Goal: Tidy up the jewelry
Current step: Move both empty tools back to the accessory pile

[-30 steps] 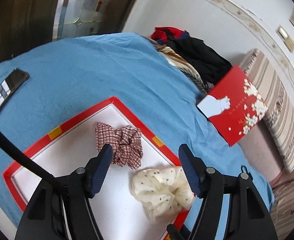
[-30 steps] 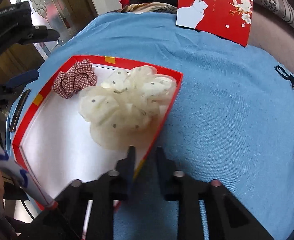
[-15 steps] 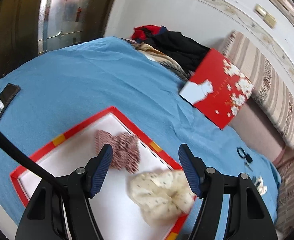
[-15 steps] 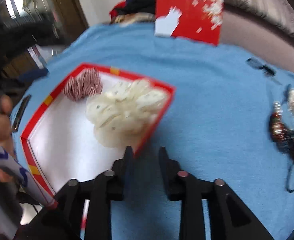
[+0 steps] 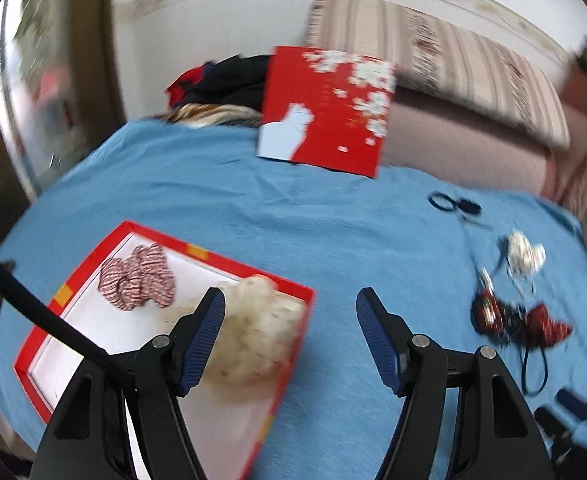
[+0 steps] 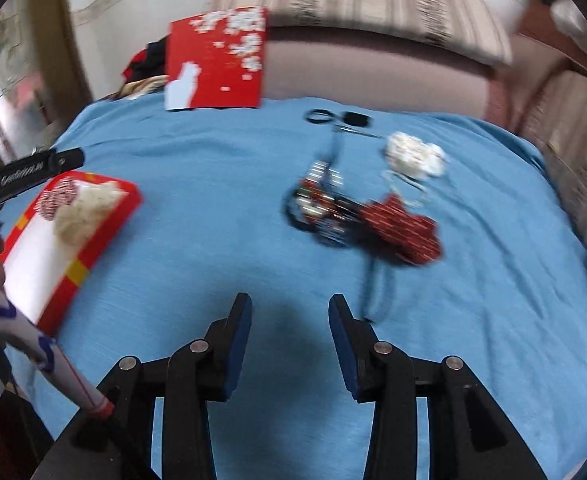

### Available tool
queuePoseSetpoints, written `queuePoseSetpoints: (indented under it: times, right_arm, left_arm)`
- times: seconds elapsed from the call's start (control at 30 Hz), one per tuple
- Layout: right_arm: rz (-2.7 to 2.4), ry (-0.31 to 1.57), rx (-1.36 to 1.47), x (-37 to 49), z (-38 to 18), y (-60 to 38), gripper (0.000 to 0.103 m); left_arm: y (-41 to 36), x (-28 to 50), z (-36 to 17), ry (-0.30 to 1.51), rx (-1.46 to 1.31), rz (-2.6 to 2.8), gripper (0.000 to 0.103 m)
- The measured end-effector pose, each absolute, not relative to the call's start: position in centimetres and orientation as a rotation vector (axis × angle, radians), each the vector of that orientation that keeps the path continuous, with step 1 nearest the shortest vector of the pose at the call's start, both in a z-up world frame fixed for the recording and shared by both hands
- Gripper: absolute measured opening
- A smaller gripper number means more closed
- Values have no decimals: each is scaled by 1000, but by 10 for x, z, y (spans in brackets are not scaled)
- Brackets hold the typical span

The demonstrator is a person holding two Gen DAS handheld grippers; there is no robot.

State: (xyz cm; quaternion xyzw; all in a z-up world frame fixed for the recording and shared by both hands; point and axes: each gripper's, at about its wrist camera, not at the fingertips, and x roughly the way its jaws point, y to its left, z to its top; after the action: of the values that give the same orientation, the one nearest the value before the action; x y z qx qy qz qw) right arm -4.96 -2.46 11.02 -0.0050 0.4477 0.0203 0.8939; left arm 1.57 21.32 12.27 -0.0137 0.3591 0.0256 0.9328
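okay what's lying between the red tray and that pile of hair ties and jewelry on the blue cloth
Nothing: the right wrist view shows only bare blue cloth between the red tray and the jewelry pile.

No legible text anywhere. White lettering on a black strap near the left edge of the blue cloth is blurred past reading.
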Motion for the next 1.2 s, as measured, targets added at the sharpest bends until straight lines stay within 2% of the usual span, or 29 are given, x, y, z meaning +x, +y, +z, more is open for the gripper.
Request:
queuePoseSetpoints:
  times: [0.27, 0.57, 0.9, 1.2]
  right_arm:
    - [-35, 930, 62, -67, 100, -73, 43]
    - [-86, 884, 124, -66, 104, -122, 46]
    - [-154, 833, 312, -23, 108, -208, 50]
    - [-22, 856, 440, 64, 102, -238, 54]
  left_arm:
    - [146, -20, 99, 801, 71, -86, 67]
    - [99, -37, 77, 923, 17, -227, 67]
    - [17, 13, 97, 920, -58, -410, 68]
    - [-46, 50, 72, 968, 32, -473, 69]
